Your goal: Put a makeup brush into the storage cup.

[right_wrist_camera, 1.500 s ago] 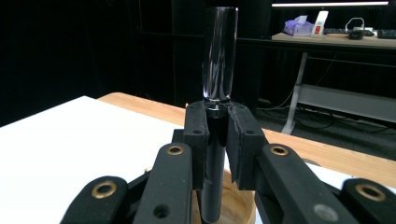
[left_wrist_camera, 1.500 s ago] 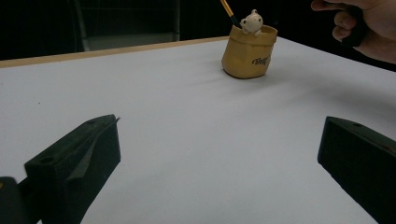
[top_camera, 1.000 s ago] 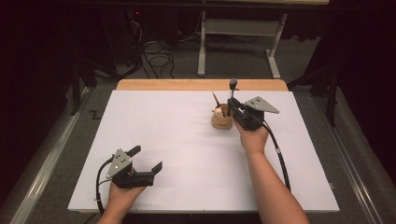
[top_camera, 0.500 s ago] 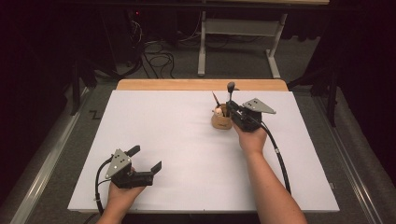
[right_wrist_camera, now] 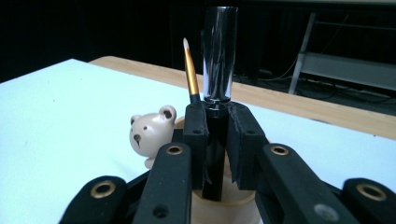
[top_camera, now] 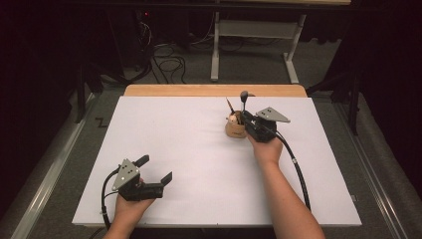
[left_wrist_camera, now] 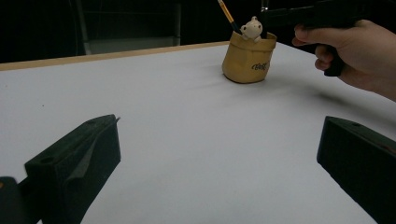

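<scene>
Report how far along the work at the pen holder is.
Done: a gold-handled paintbrush already stands in the tan bear-topped pen holder. In hand: the right gripper is shut on a black pen with a clear cap, upright over the holder's mouth. Left: whether the pen is going in or coming out cannot be told. The left gripper rests open, apart.

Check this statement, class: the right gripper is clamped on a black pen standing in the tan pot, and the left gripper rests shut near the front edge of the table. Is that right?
One detail is wrong. The left gripper is open, not shut: the left gripper view shows its jaws wide apart with nothing between them. The rest holds: the right gripper is clamped on the black pen standing in the tan pot.
</scene>
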Action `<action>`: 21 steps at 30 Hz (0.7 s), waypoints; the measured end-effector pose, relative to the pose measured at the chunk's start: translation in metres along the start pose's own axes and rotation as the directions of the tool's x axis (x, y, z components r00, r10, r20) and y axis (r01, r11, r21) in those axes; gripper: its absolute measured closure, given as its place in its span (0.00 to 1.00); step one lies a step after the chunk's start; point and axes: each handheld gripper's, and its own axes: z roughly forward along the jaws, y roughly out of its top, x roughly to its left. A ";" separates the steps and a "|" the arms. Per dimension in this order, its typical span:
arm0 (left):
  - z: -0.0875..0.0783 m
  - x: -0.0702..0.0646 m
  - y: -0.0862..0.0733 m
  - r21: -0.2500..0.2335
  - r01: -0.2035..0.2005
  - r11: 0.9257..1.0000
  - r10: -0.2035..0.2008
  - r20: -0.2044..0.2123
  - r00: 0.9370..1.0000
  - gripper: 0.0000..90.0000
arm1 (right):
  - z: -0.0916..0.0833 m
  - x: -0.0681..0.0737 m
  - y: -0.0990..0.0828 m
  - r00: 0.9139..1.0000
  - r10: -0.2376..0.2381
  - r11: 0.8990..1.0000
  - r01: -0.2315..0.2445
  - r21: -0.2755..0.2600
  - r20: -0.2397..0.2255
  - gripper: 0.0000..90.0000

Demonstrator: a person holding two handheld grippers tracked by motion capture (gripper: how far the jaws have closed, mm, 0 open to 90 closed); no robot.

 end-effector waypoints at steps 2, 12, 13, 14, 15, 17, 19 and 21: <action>0.000 0.000 0.000 0.000 0.000 1.000 0.000 -0.001 1.000 0.01 | 0.001 0.000 -0.002 1.000 0.003 1.000 -0.003 0.009 0.004 0.89; 0.000 0.000 0.000 0.005 -0.005 1.000 0.005 -0.004 1.000 0.01 | -0.003 -0.004 -0.003 1.000 0.025 1.000 -0.025 -0.002 0.012 0.68; 0.000 0.000 0.000 0.006 -0.006 1.000 0.006 -0.004 1.000 0.01 | -0.003 -0.004 -0.003 1.000 0.018 1.000 -0.018 -0.002 0.014 0.66; 0.001 0.000 0.000 0.005 -0.006 1.000 0.006 -0.003 1.000 0.01 | -0.004 -0.004 -0.003 1.000 0.014 1.000 -0.014 -0.003 0.017 0.66; 0.001 0.000 0.000 0.007 -0.007 1.000 0.007 -0.003 1.000 0.01 | -0.005 -0.005 -0.002 1.000 0.017 1.000 -0.016 -0.001 0.018 0.66; 0.001 -0.001 0.000 0.004 -0.004 1.000 0.004 -0.004 1.000 0.01 | -0.006 -0.006 -0.002 0.999 0.024 1.000 -0.023 -0.005 0.022 0.66; 0.001 -0.001 0.000 0.007 -0.007 1.000 0.007 -0.003 1.000 0.01 | -0.007 -0.007 -0.002 0.999 0.023 1.000 -0.023 -0.007 0.022 0.66; 0.001 -0.001 0.000 0.008 -0.007 1.000 0.007 -0.003 1.000 0.01 | -0.009 -0.007 -0.001 0.999 0.028 1.000 -0.028 -0.005 0.018 0.66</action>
